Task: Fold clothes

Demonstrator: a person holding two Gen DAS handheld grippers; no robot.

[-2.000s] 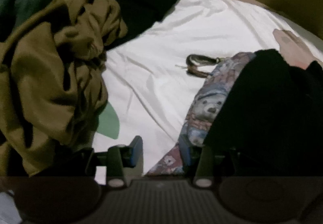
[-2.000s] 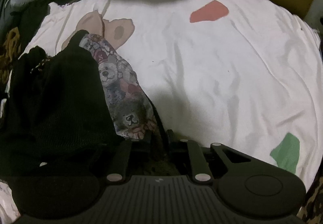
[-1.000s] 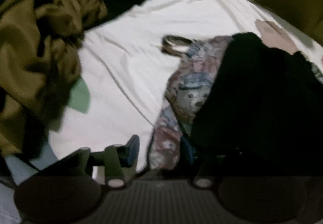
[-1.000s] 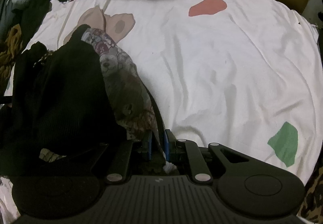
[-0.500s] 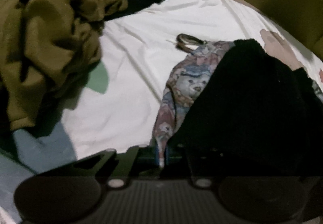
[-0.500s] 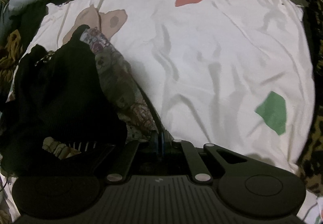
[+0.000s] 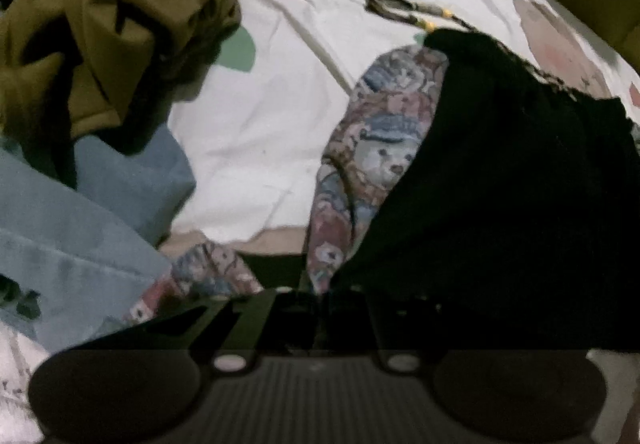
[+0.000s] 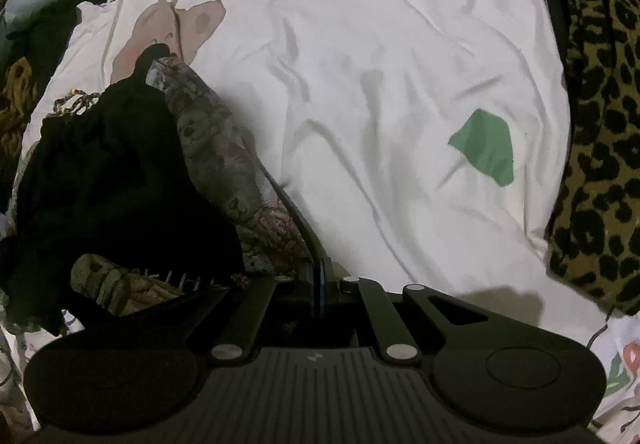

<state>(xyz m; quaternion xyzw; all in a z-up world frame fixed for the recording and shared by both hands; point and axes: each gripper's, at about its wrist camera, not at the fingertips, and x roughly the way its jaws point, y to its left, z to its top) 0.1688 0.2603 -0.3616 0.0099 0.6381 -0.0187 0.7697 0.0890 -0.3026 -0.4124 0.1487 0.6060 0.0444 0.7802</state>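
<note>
Both grippers are pinching the same garment [image 8: 216,148] — a black piece with a bear-print lining that lies bunched on the white sheet [image 8: 380,92]. In the right wrist view it fills the left half of the frame, and the right gripper [image 8: 320,284] at lower centre has its blue pads pressed together on a thin dark edge of it, which runs up and left from the pads. In the left wrist view the garment [image 7: 376,164] takes up the centre and right, and the left gripper [image 7: 316,296] at bottom centre is closed on the lower tip of the printed strip. My reading is that two separate grips along one hem let the person pull that edge taut and straight, which a limp, heaped cloth needs before any clean crease can be laid. The open stretch of sheet at the centre and right of the right view looks like the working room for spreading it. Other clothes sit aside, probably to keep that room free: an olive heap [image 7: 112,24] at upper left and a blue cloth [image 7: 80,212] at lower left of the left view, a leopard-print piece [image 8: 600,104] along the right edge of the right view. Whether this garment is being opened out or already partly folded — the bunching fits either.
</note>
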